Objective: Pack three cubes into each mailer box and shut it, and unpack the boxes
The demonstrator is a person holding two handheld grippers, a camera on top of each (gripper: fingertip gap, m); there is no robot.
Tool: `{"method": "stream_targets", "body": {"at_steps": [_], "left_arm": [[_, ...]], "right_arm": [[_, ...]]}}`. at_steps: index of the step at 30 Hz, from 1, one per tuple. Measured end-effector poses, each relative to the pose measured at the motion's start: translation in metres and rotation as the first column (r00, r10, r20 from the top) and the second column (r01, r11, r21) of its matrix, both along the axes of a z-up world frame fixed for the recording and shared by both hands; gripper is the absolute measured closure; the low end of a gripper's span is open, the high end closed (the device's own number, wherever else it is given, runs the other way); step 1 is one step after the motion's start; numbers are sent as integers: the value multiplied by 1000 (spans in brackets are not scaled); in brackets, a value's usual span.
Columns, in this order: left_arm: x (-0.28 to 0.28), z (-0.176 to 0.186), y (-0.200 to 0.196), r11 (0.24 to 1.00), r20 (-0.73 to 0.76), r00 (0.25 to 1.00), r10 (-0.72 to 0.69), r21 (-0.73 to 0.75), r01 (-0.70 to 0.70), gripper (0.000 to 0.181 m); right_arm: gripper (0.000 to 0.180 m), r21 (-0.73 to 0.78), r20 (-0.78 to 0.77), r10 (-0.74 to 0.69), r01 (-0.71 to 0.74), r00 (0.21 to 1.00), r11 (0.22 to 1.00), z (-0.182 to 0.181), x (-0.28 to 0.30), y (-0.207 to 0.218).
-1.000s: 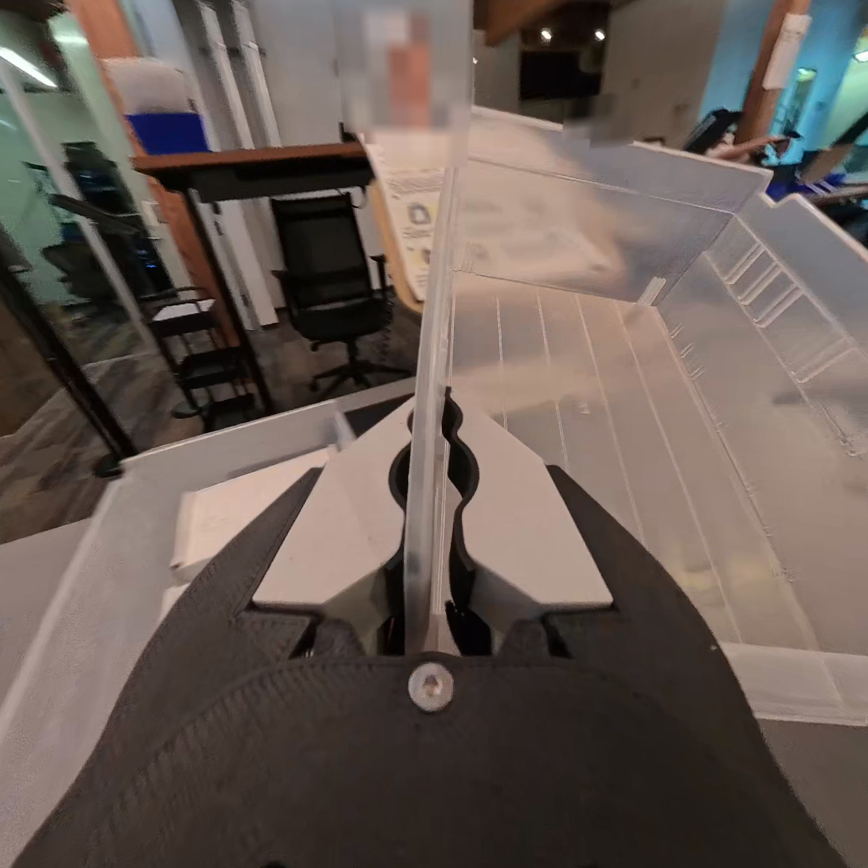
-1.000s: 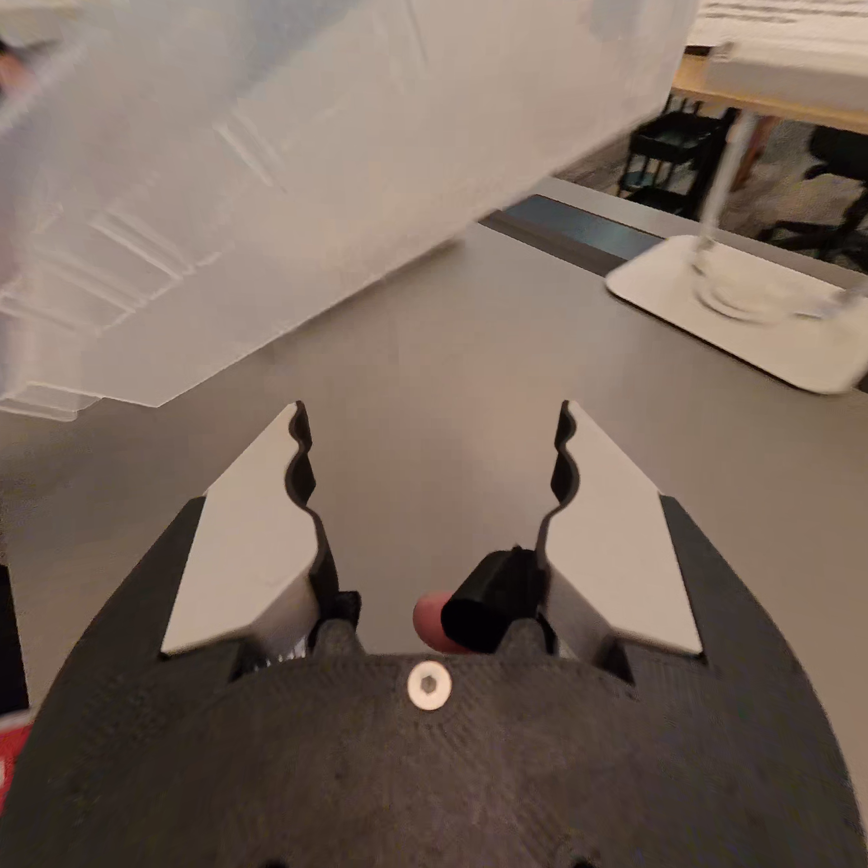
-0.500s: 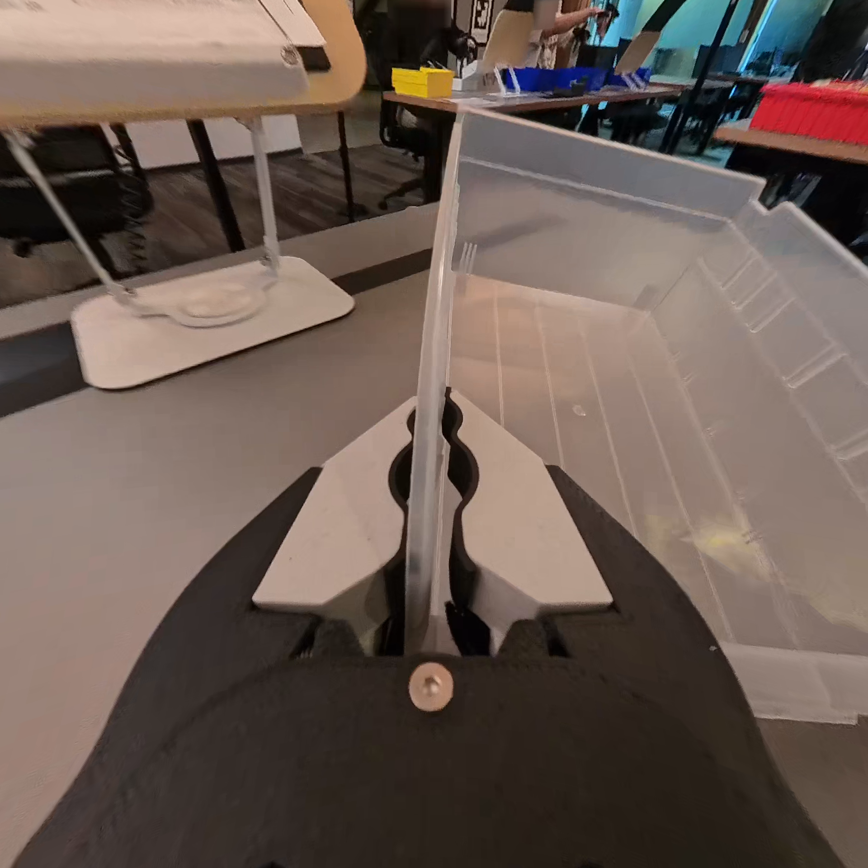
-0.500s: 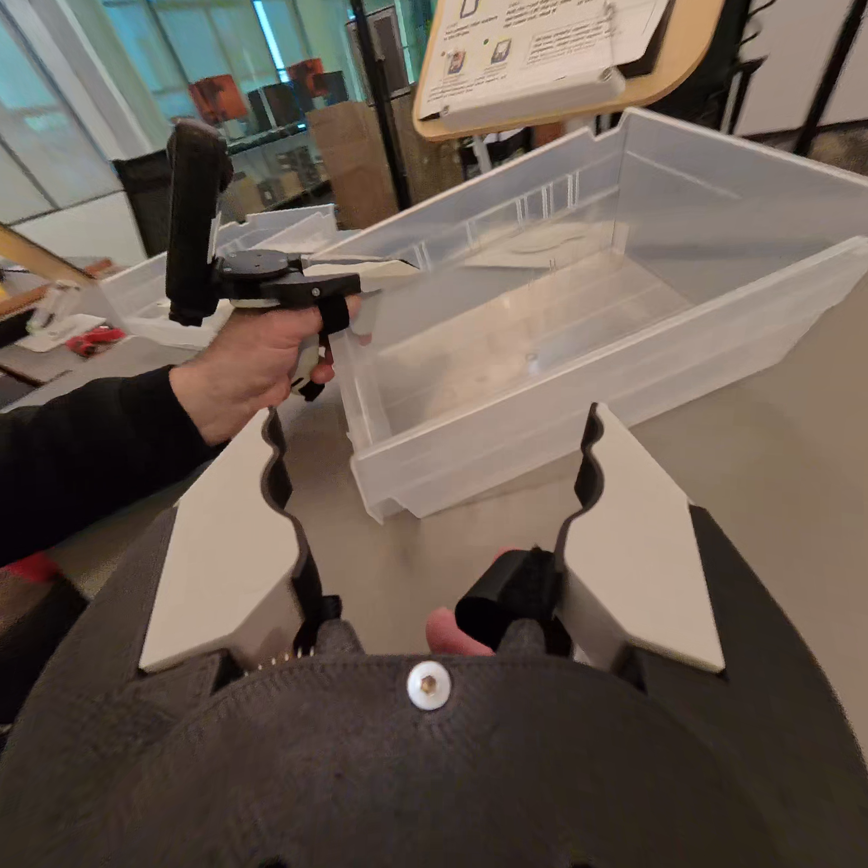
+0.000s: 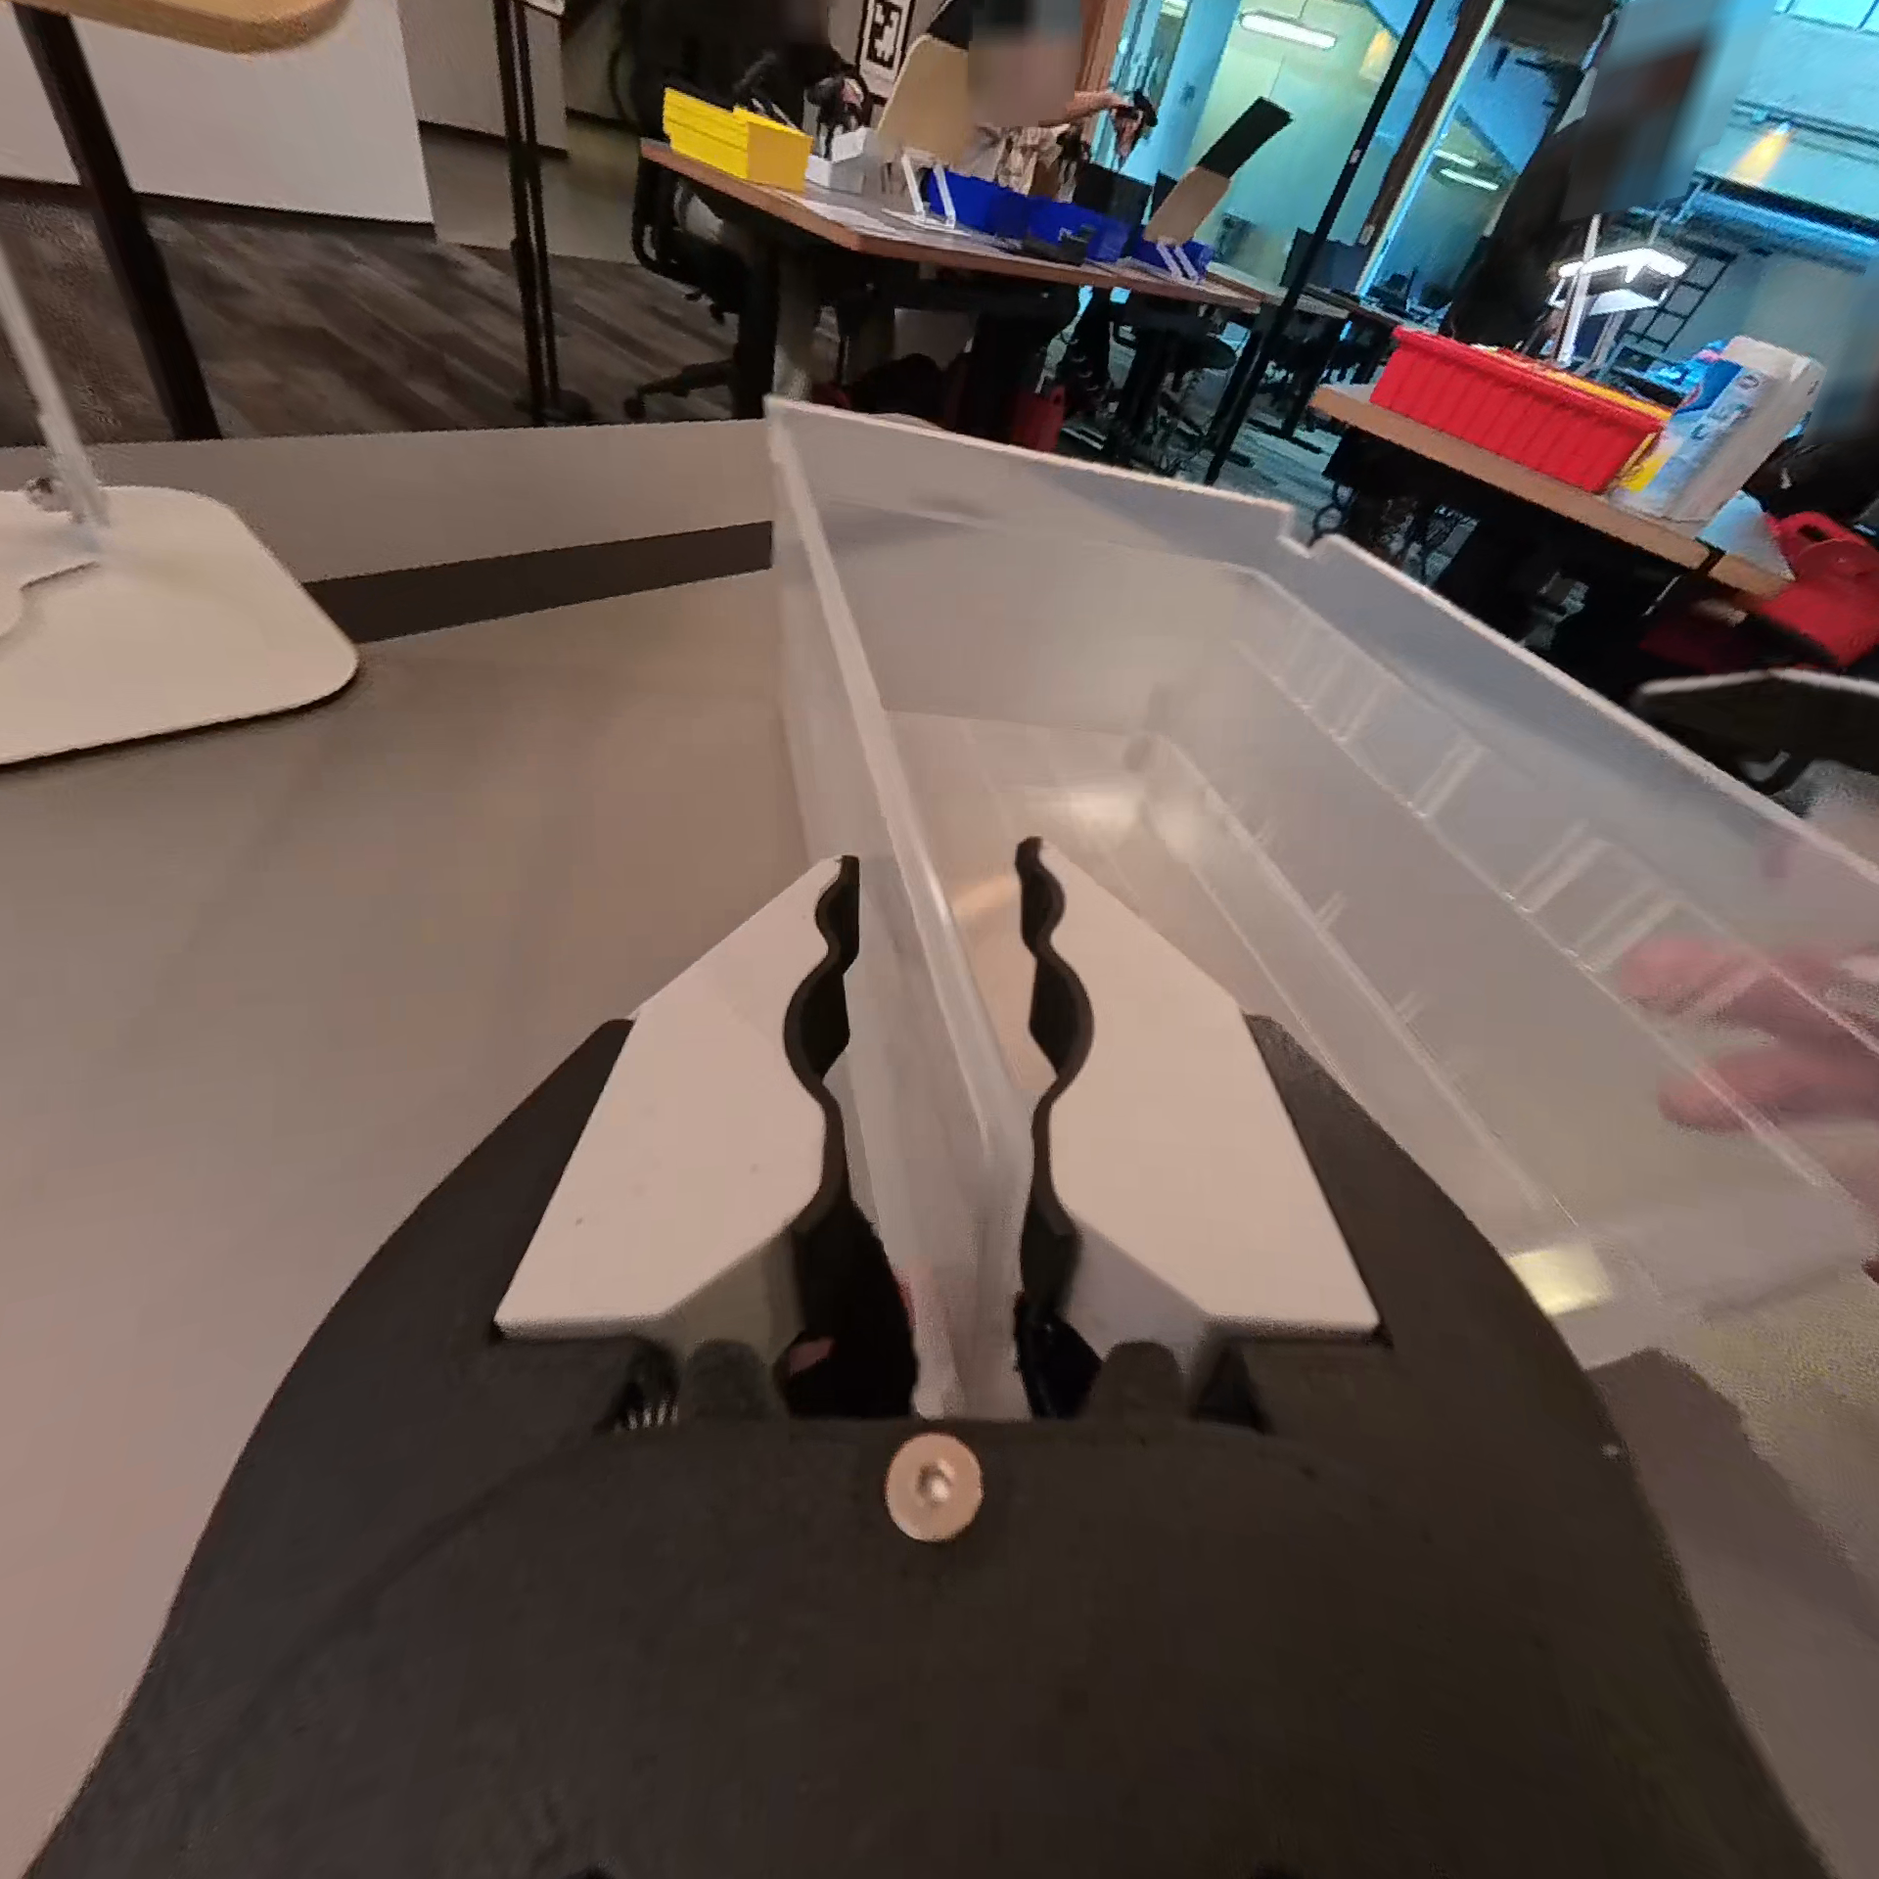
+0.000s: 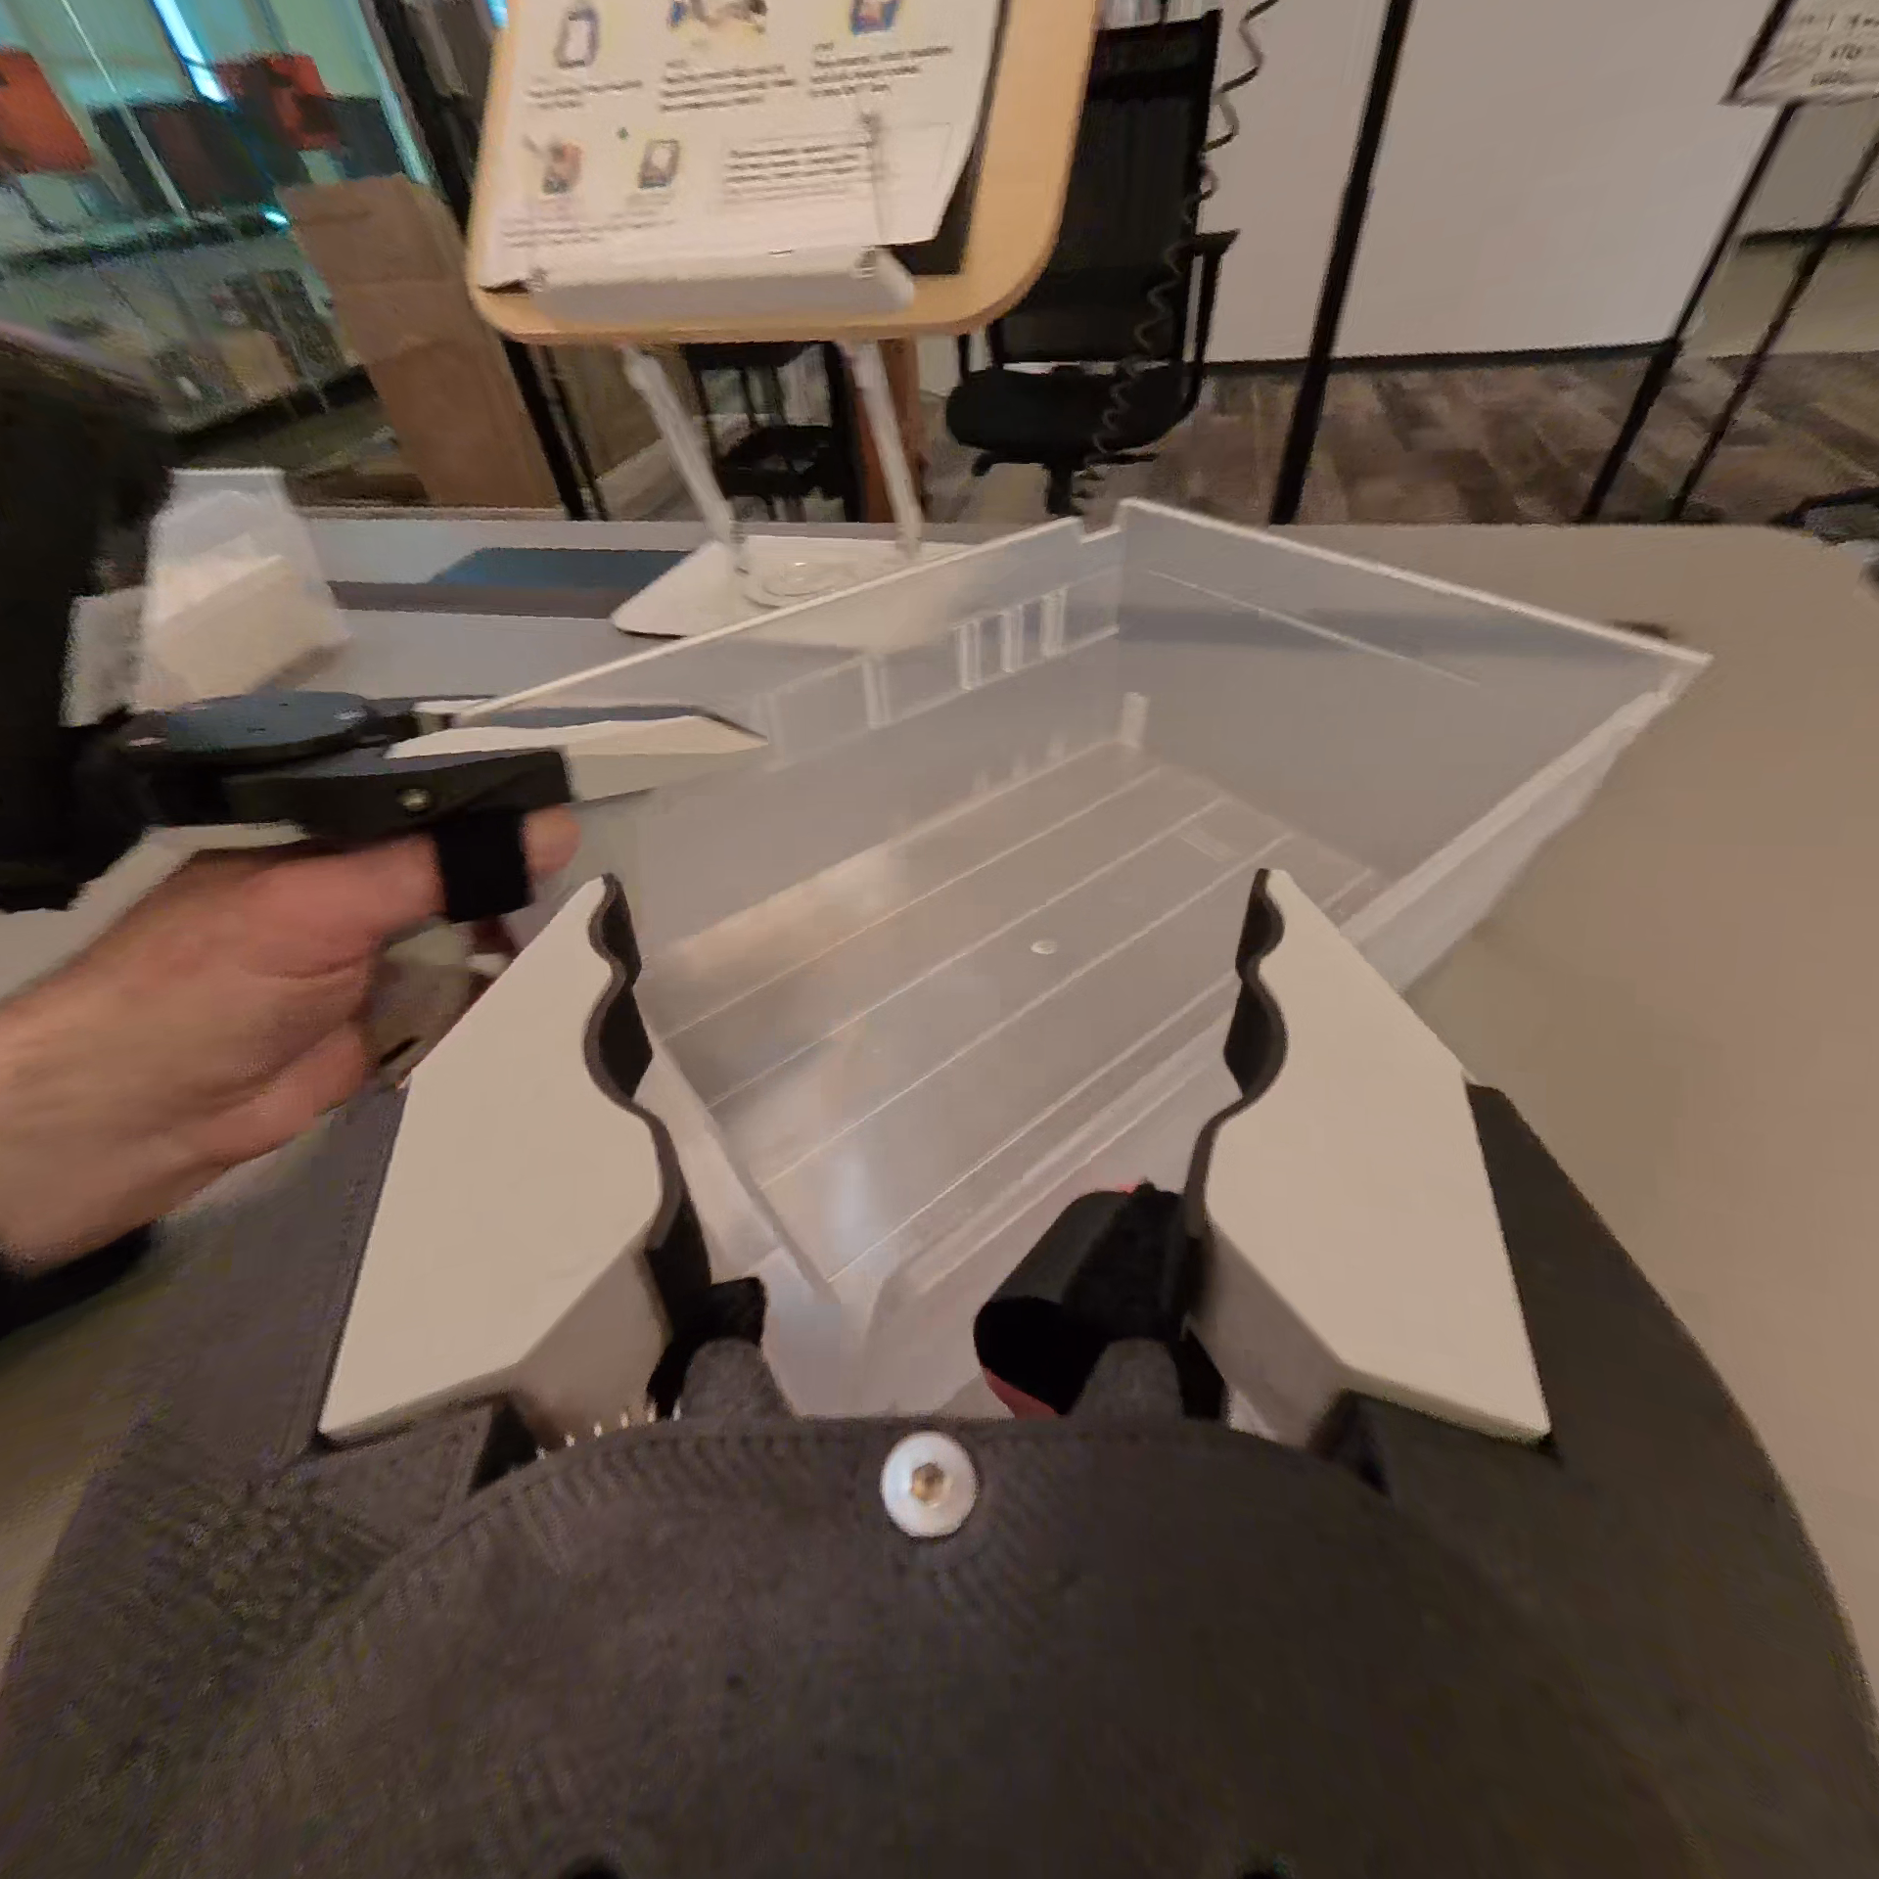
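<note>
A clear plastic bin (image 5: 1322, 813) rests empty on the grey table (image 5: 407, 915). My left gripper (image 5: 935, 859) is open, its fingers a little apart on either side of the bin's left wall (image 5: 864, 712), with a gap showing on both sides. In the right wrist view the bin (image 6: 1322, 651) lies straight ahead and my right gripper (image 6: 935, 885) is wide open, straddling its near corner. The left gripper (image 6: 712, 727) and the hand holding it (image 6: 203, 1017) show at the left there. I see no cubes or mailer boxes clearly.
A white stand base (image 5: 153, 630) sits on the table left of the bin; it carries a wooden board with sheets (image 6: 752, 153). A blurred white object (image 6: 234, 590) lies at far left. Fingers (image 5: 1749, 1037) show through the bin's right wall. Other tables stand beyond.
The bin was held tilted in the air and now sits flat on the table. My left gripper has opened off its wall. My right gripper has come up to its near corner.
</note>
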State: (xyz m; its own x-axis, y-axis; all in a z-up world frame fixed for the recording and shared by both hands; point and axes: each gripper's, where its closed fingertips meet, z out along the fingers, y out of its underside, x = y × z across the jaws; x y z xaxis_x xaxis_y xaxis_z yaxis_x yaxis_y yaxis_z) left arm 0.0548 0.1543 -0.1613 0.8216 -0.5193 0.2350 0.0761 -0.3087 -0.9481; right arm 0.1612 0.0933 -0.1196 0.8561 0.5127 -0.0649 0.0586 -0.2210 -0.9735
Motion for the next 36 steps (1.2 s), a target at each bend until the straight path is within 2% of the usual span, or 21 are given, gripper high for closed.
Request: {"method": "stream_targets", "body": {"at_steps": [5, 7, 12, 14, 17, 20, 22, 28, 30, 31, 33, 36], "left_arm": [[36, 2, 5, 999, -1, 999, -35, 12, 35, 134], [56, 1, 5, 994, 84, 992, -98, -37, 102, 115], [87, 3, 16, 991, 98, 987, -126, -23, 129, 90], [102, 6, 22, 989, 128, 981, -143, -15, 146, 77], [119, 10, 32, 991, 180, 975, -131, -6, 134, 68], [136, 14, 40, 991, 232, 964, -132, 3, 135, 60], [146, 17, 45, 990, 255, 957, -137, 15, 138, 52], [155, 22, 66, 990, 338, 930, -141, 29, 139, 46], [158, 23, 59, 979, 351, 915, -196, 17, 203, 49], [160, 24, 52, 969, 361, 903, -232, 10, 245, 48], [154, 30, 43, 969, 354, 904, -241, 36, 244, 47], [142, 44, 27, 960, 322, 904, -280, 105, 259, 53]], "right_arm": [[74, 14, 66, -90, 89, 994, 996, -6, 48, 57], [82, -10, 69, -110, 111, 991, 994, -11, 68, 81], [100, -26, 59, -55, 56, 997, 998, -14, 99, 133], [109, -22, 107, -54, 56, 993, 998, -16, 112, 155], [120, -15, 160, -23, 25, 987, 1000, -17, 127, 190], [132, 8, 292, -64, 65, 954, 998, -23, 149, 227], [143, 8, 311, -49, 49, 949, 999, -24, 154, 247], [139, -23, 344, -4, 12, 939, 1000, -29, 161, 286], [124, 21, 394, -48, 43, 918, 999, -25, 171, 293], [109, 78, 422, -98, 71, 901, 994, -15, 179, 294], [93, 219, 425, -203, 117, 882, 969, 19, 192, 288], [95, 399, 395, -332, 165, 857, 902, 76, 197, 256]]}}
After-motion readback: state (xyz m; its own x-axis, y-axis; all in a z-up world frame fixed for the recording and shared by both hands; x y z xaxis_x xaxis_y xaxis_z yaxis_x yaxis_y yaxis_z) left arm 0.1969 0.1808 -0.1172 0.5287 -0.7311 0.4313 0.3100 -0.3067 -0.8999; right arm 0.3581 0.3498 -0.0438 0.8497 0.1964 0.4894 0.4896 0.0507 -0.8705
